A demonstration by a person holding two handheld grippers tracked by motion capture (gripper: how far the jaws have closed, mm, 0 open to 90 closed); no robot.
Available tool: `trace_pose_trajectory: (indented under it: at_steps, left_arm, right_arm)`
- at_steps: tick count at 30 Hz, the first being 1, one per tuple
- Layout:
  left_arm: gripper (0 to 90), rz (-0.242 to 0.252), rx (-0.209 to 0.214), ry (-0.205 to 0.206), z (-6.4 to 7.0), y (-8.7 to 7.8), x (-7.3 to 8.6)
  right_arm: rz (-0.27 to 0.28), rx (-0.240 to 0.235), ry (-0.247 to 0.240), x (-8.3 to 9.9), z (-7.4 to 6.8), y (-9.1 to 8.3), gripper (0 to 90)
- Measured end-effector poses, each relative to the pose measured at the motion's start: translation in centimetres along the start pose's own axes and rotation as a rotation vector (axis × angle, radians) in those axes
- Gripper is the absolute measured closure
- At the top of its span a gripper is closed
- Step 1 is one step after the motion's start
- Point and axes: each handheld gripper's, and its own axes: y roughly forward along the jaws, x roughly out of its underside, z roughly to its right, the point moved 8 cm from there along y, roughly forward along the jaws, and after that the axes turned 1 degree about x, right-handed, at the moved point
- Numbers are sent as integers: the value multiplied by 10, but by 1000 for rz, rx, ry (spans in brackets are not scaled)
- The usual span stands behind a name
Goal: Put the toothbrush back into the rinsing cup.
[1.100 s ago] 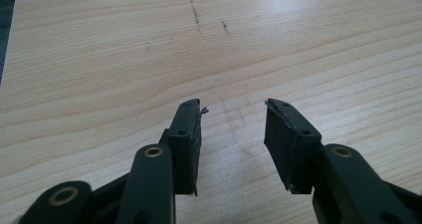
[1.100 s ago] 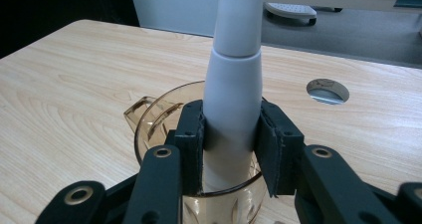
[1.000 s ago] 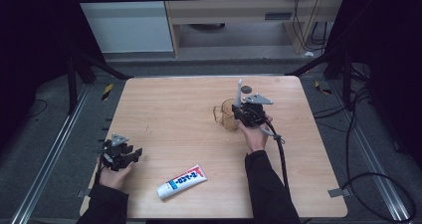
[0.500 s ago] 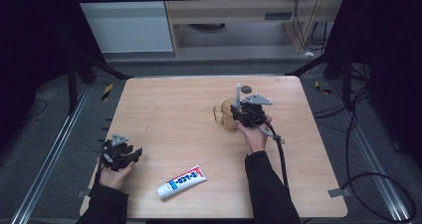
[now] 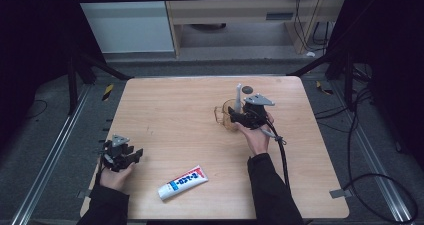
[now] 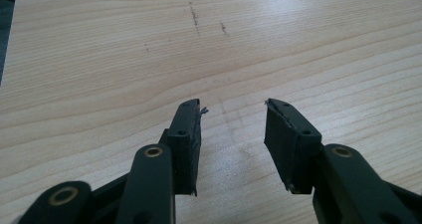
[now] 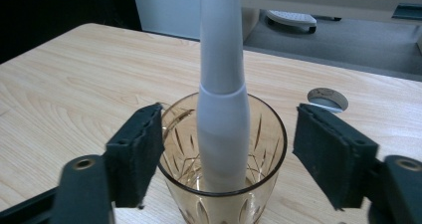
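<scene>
High view: toothpaste (image 5: 182,182); unseen by gripper views.

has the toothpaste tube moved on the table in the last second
No. The toothpaste tube lies at the same spot near the table's front edge, between the two forearms, as in the earlier high views.

Faint scuff marks (image 6: 194,17) cross the wooden table (image 5: 165,110) ahead of the left fingers (image 6: 184,134); a round grey grommet (image 7: 327,98) sits beyond the right fingers (image 7: 328,149).
</scene>
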Motion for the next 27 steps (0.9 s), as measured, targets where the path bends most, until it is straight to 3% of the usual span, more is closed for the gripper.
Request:
trace_pose_trajectory:
  at_steps: [6, 13, 18, 27]
  left_arm:
    - [569, 5, 5, 1, 0, -1, -1]
    - [564, 20, 25, 12, 6, -5, -4]
    - [562, 35, 55, 34, 16, -8, -8]
    - [592, 43, 133, 91, 38, -13, -12]
  right_arm:
    - [-19, -30, -4, -2, -6, -13, 182]
    - [-42, -51, -7, 3, -8, -43, 158]
    - [-60, -54, -11, 14, -1, -66, 158]
    - [-114, -20, -12, 42, 24, -96, 169]
